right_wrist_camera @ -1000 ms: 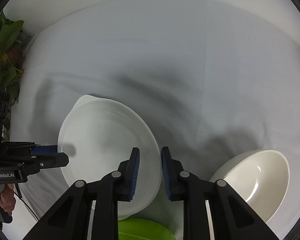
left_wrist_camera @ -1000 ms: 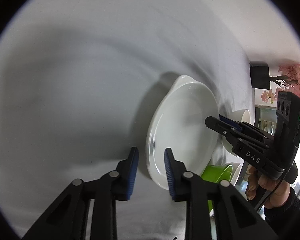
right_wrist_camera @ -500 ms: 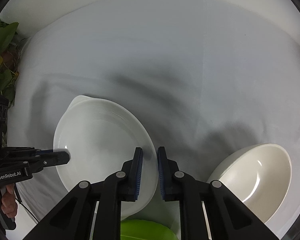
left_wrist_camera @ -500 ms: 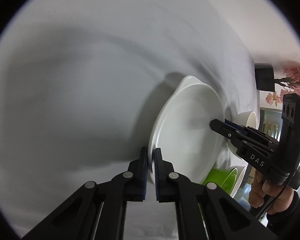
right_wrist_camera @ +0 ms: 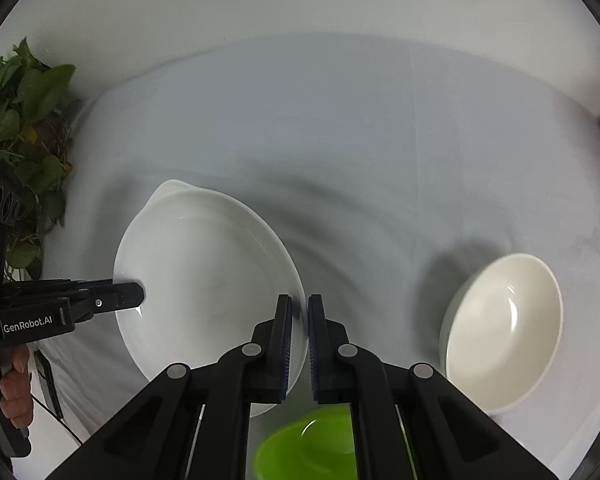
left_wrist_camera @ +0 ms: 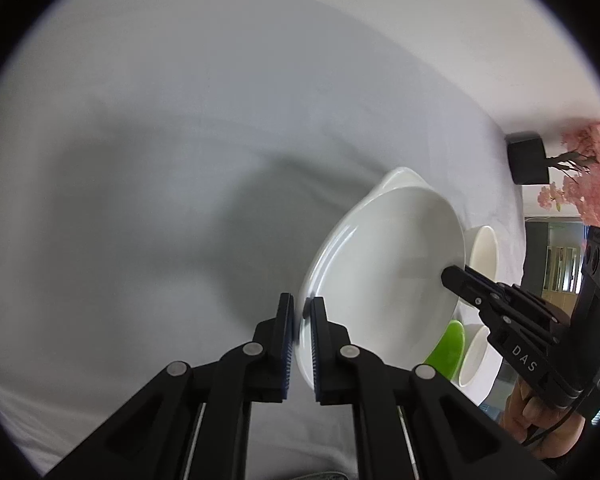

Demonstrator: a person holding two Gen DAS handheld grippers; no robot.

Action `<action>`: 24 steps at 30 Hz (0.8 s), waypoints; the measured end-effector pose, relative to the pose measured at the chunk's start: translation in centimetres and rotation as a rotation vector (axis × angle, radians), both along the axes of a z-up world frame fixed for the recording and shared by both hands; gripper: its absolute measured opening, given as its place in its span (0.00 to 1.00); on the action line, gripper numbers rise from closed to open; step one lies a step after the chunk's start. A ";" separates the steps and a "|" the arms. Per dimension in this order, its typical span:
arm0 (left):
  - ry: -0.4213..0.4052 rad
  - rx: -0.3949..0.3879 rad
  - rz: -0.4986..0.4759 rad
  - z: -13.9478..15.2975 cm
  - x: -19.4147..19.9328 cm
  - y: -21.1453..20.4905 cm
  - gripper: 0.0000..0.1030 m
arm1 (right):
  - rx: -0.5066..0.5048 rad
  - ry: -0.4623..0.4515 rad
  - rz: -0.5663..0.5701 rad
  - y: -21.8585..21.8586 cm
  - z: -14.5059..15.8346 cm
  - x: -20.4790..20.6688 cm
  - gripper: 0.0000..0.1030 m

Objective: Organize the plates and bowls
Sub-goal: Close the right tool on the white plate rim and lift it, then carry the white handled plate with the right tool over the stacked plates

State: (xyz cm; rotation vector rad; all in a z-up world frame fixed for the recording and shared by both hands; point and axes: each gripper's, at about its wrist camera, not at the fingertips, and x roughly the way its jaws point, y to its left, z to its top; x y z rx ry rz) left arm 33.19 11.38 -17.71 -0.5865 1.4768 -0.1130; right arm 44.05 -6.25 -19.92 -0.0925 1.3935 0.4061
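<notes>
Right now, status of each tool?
Left tool: closed on the white plate rim.
Right tool: closed on the same plate's opposite rim.

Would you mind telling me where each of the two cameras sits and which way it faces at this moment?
Left wrist: on the left gripper, looking along its fingers, closed on the near rim of the white plate; the right gripper and the hand holding it enter opposite.
Right wrist: on the right gripper, clamping the plate's other rim; the left gripper and hand show at left.
Shared: the plate, cream bowl, green bowl and white tablecloth.
</notes>
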 end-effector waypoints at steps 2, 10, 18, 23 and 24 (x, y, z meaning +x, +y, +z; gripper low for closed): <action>-0.024 0.018 -0.013 1.9 -0.9 -0.3 0.06 | 0.012 -0.007 -0.024 -0.4 1.6 -1.1 0.05; -0.084 0.052 -0.019 8.4 -7.1 -1.9 0.06 | 0.037 -0.037 -0.064 -1.5 9.5 -9.7 0.05; -0.084 0.080 -0.004 11.7 -14.4 -6.0 0.06 | 0.087 -0.033 -0.100 -4.4 13.6 -20.8 0.04; -0.072 0.097 -0.014 12.4 -17.7 -9.1 0.06 | 0.106 -0.034 -0.127 -8.5 13.7 -26.0 0.04; -0.070 0.104 -0.016 12.5 -18.3 -9.8 0.06 | 0.111 -0.035 -0.139 -9.6 13.7 -27.1 0.04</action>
